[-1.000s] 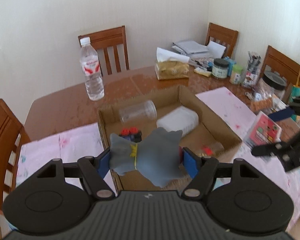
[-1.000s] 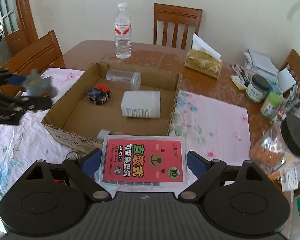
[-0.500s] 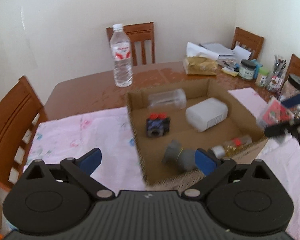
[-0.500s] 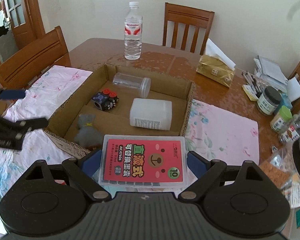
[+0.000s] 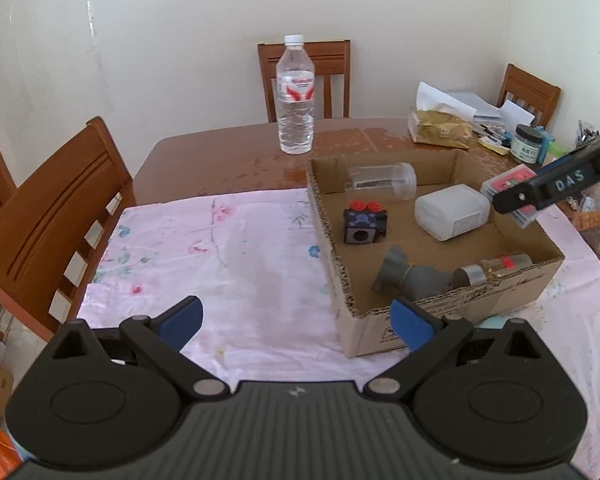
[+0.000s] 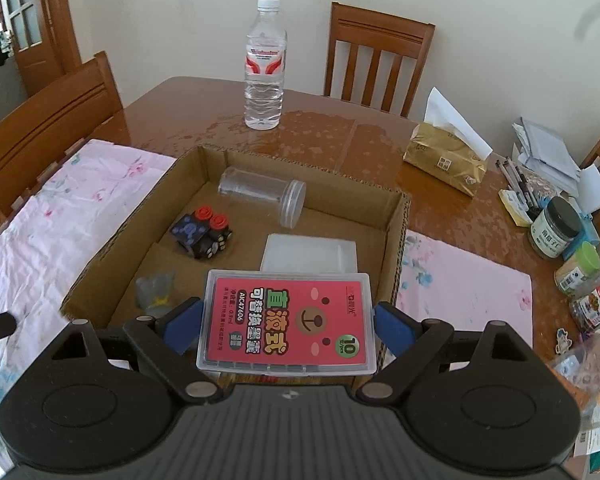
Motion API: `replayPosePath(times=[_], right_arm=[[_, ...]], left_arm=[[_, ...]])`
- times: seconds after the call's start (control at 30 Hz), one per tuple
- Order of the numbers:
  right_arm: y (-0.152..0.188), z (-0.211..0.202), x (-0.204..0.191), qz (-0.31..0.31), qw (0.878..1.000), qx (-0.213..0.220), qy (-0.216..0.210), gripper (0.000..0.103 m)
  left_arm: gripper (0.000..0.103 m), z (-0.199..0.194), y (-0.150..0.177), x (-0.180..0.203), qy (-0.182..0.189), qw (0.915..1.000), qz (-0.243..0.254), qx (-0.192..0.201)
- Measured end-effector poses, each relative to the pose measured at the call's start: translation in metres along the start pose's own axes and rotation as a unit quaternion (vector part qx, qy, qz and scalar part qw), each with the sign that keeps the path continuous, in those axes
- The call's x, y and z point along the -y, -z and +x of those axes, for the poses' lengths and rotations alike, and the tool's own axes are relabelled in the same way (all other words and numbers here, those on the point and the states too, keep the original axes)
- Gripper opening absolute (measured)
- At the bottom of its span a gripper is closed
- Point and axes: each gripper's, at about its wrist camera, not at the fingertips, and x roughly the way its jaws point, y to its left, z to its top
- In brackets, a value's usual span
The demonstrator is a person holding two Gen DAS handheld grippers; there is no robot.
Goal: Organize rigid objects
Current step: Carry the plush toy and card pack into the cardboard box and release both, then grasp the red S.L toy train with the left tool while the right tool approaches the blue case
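A cardboard box (image 5: 452, 312) holds a clear jar (image 5: 380, 178), a black cube with red knobs (image 5: 364, 222), a white container (image 5: 452, 210), a small capped bottle (image 5: 492, 266) and a grey bundle tied with a yellow band (image 5: 412, 274). My left gripper (image 5: 296, 316) is open and empty over the pink cloth, left of the box's near corner. My right gripper (image 6: 288, 316) has a clear case with a red label (image 6: 288, 320) between its blue pads. It hangs over the box's (image 6: 396, 240) near edge. Its jaws are opening, and the pads still touch the case's sides.
A water bottle (image 5: 295, 100) stands behind the box on the wooden table (image 5: 220, 168). A tissue pack (image 6: 444, 156), jars (image 6: 554, 228), pens and papers crowd the right side. Wooden chairs (image 5: 56, 216) surround the table. The flowered cloth (image 5: 220, 264) spreads left of the box.
My left gripper opened, dropped the grey bundle into the box and drew back to the left over the cloth. My right gripper carried the red-labelled case forward over the box.
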Motion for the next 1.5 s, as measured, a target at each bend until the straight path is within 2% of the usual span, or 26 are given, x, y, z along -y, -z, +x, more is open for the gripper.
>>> replayPosePath(times=[0.03, 0.07, 0.47, 0.63, 0.73, 0.83, 1.1, 1.27, 1.5], right_arm=[[-0.002, 0.002, -0.001, 0.001, 1.000, 0.000, 0.006, 0.102], [-0.003, 0.002, -0.002, 0.003, 1.000, 0.002, 0.008, 0.103], [0.002, -0.014, -0.010, 0.015, 1.000, 0.002, 0.004, 0.103], [0.023, -0.023, -0.011, 0.021, 1.000, 0.015, 0.002, 0.103], [0.042, -0.024, -0.010, 0.037, 0.999, 0.007, 0.001, 0.103], [0.064, -0.025, -0.009, 0.046, 0.999, 0.002, -0.002, 0.103], [0.109, 0.004, -0.011, 0.049, 0.998, -0.042, -0.008, 0.103], [0.116, 0.022, -0.025, 0.024, 0.999, -0.036, -0.007, 0.103], [0.117, 0.047, -0.034, 0.019, 0.999, -0.039, 0.010, 0.103]], left_arm=[[0.100, 0.000, 0.001, -0.002, -0.001, 1.0000, -0.002, -0.001], [0.100, 0.000, 0.001, -0.004, -0.002, 1.0000, -0.004, -0.001], [0.100, -0.004, 0.001, -0.007, 0.003, 0.9999, -0.003, -0.015], [0.100, -0.008, 0.012, -0.001, 0.003, 1.0000, 0.001, -0.007], [0.100, -0.008, 0.021, 0.004, -0.004, 0.9998, -0.003, -0.021], [0.100, -0.008, 0.030, 0.006, 0.005, 0.9995, -0.005, -0.031], [0.100, -0.003, 0.050, 0.016, 0.005, 0.9974, -0.017, -0.070], [0.100, -0.006, 0.057, 0.020, 0.009, 0.9966, -0.021, -0.079], [0.100, -0.008, 0.061, 0.020, 0.011, 0.9959, -0.031, -0.084]])
